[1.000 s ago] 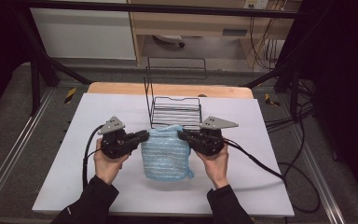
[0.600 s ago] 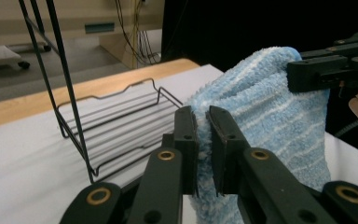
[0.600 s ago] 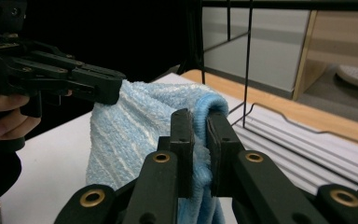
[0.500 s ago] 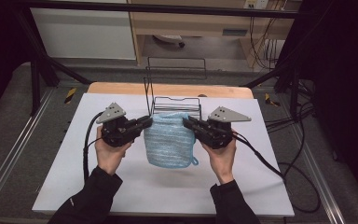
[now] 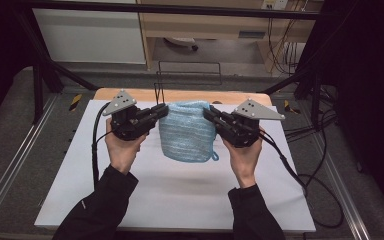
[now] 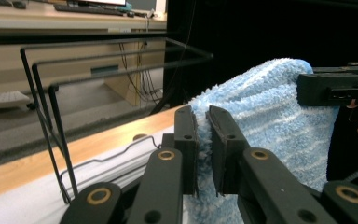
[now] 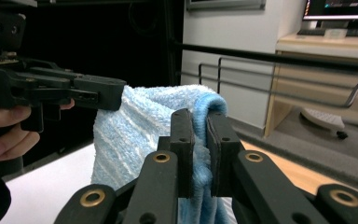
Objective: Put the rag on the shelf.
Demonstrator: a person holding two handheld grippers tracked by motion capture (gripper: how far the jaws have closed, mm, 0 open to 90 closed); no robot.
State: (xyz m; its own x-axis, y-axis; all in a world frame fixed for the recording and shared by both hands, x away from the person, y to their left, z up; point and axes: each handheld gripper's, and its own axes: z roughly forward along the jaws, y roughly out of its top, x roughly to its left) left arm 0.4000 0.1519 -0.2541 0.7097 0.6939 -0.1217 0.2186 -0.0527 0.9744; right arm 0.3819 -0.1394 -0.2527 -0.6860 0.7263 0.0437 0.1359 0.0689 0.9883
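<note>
White mat (image 5: 180, 190) on a table, wooden strip (image 5: 190, 95) along the far edge, dark room with shelving at 12 o'clock. Blue towel (image 5: 186, 131) hanging clear of the mat at centre, pinched by its two top corners. Left gripper (image 5: 161, 113) at 9 o'clock of the towel, right gripper (image 5: 209, 114) at 3 o'clock; both closed down to a thin gap with terry edge clamped between the pads. Small loop (image 5: 214, 157) dangling at the towel's 5 o'clock corner.

Judged step: carrying the towel up to the black wire rack (image 6: 51, 88) behind it. Doing it well: keep both hands level, hold the top edge taut, clear the top bar before moving forward, lower evenly, release both sides together. Uneven tension likely to bunch it to one side.

View differences: high view gives the full towel outline and the hang, but the rack is mostly hidden behind the towel. Left gripper view gives the rack's stacked bars at 10 o'clock and the towel (image 6: 279, 121) edge seated in its own pads (image 6: 189, 140). Right gripper view confirms the folded hem (image 7: 205, 116) gripped on that side, plus the far gripper (image 7: 65, 93) biting the opposite corner.
</note>
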